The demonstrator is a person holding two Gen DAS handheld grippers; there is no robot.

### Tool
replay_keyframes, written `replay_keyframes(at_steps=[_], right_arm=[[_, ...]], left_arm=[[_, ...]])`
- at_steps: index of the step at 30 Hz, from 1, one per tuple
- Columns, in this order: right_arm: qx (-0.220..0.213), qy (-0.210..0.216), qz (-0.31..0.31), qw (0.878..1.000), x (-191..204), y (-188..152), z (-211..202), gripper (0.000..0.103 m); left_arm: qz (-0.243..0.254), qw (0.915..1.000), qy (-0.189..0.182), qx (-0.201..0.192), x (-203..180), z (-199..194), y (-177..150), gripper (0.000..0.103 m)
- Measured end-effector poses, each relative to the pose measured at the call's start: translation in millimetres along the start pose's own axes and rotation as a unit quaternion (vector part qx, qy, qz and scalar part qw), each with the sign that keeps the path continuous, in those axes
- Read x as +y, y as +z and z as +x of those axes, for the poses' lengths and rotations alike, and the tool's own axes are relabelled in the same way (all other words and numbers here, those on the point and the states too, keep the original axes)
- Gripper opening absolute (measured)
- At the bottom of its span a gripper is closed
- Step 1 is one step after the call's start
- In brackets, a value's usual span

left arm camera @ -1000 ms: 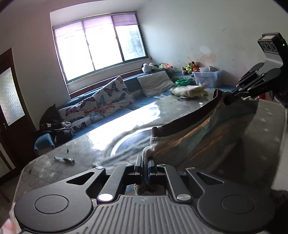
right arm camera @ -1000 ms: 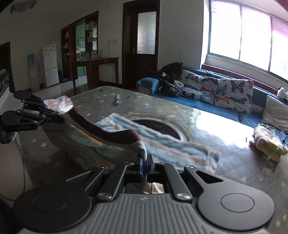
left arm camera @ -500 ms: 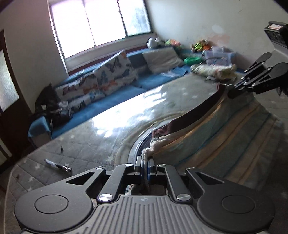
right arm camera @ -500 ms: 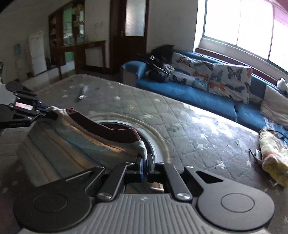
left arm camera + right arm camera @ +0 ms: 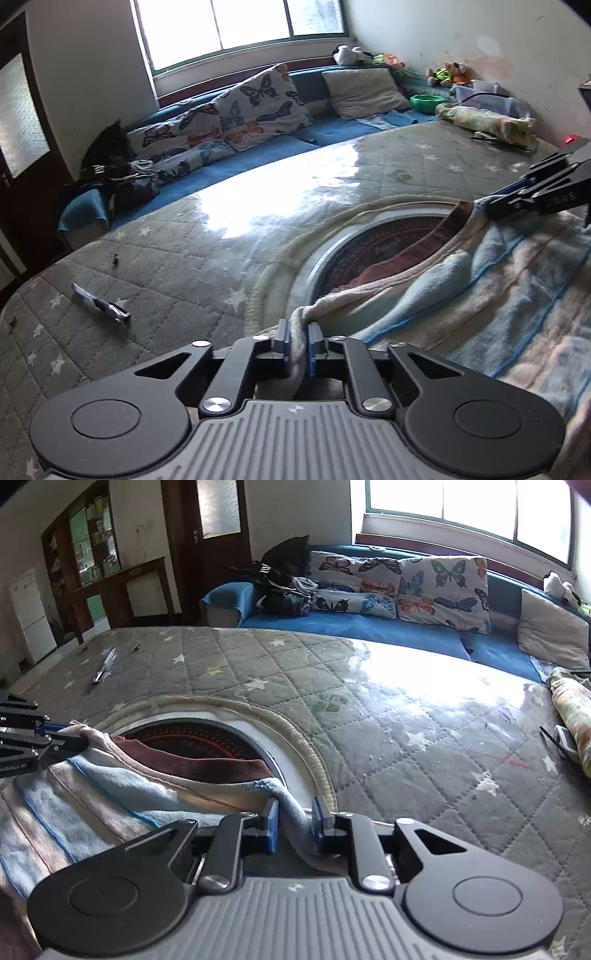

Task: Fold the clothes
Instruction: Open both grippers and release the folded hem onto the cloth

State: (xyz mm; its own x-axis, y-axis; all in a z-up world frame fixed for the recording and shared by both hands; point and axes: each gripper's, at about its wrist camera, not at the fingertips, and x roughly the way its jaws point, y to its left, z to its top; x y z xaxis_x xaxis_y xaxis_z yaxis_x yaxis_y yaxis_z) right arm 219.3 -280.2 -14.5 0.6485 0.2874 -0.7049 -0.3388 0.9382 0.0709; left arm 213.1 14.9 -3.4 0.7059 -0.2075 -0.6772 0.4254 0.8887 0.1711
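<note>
A striped garment in pale blue, pink and beige with a dark maroon band lies folded on the grey quilted star mat. Its far edge rests beside a round dark opening in the mat. My left gripper is low over the mat, its jaws opening, with one corner of the garment loose between the pads. My right gripper is also opening, with the other corner of the garment hanging slack in a clear gap. Each gripper shows in the other's view: the right gripper and the left gripper.
A pen lies on the mat's left part. A rolled floral cloth and a small dark item sit at the mat's far right. A blue sofa with butterfly cushions runs behind the mat under the window.
Both grippers came down and forward, laying the garment's held edge onto the mat. Both pairs of jaws went from shut on the corners to parted.
</note>
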Motion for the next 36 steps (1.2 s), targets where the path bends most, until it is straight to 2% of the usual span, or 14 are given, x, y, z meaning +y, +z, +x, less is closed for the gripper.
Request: replay_keyframes(at_steps=[8, 9, 11, 14, 16, 20, 23, 29, 31, 36], right_arm=[[-0.043, -0.019, 0.008, 0.999, 5.7, 0.6, -27.2, 0.025], [-0.047, -0.015, 0.007, 0.999, 8.3, 1.2, -30.2, 0.025], [-0.054, -0.008, 0.0, 0.999, 15.3, 2.5, -34.8, 0.026], [-0.053, 0.008, -0.009, 0.999, 26.6, 4.0, -35.0, 0.025], [-0.045, 0.027, -0.011, 0.999, 32.9, 5.7, -30.8, 0.025], [-0.02, 0.044, -0.012, 0.999, 44.7, 6.9, -13.1, 0.025], [-0.009, 0.047, -0.003, 0.999, 48.7, 4.8, -0.1, 0.025], [0.003, 0.043, 0.002, 0.999, 54.4, 1.2, 22.8, 0.029], [-0.002, 0.043, 0.002, 0.999, 55.6, 0.8, 24.4, 0.033], [-0.018, 0.048, 0.003, 0.999, 61.7, 1.5, 23.1, 0.033]], left_arm=[[-0.063, 0.9976, 0.027, -0.009, 21.7, -4.8, 11.3, 0.038], [-0.073, 0.9967, 0.033, -0.013, 25.1, -6.2, 12.5, 0.044], [-0.093, 0.995, 0.033, -0.018, 32.4, -8.8, 14.1, 0.047], [-0.109, 0.9935, 0.024, -0.025, 35.8, -14.6, 16.3, 0.045], [-0.109, 0.9935, 0.002, -0.032, 31.0, -19.7, 17.9, 0.042], [-0.098, 0.9937, -0.046, -0.027, 10.4, -18.9, 20.8, 0.028], [-0.098, 0.9923, -0.073, -0.018, -3.6, -9.8, 23.0, 0.027], [-0.093, 0.9938, -0.06, 0.002, -16.8, 19.3, 20.8, 0.027], [-0.1, 0.9932, -0.059, 0.003, -15.7, 23.9, 18.3, 0.027], [-0.112, 0.9918, -0.063, 0.002, -11.5, 25.5, 16.4, 0.027]])
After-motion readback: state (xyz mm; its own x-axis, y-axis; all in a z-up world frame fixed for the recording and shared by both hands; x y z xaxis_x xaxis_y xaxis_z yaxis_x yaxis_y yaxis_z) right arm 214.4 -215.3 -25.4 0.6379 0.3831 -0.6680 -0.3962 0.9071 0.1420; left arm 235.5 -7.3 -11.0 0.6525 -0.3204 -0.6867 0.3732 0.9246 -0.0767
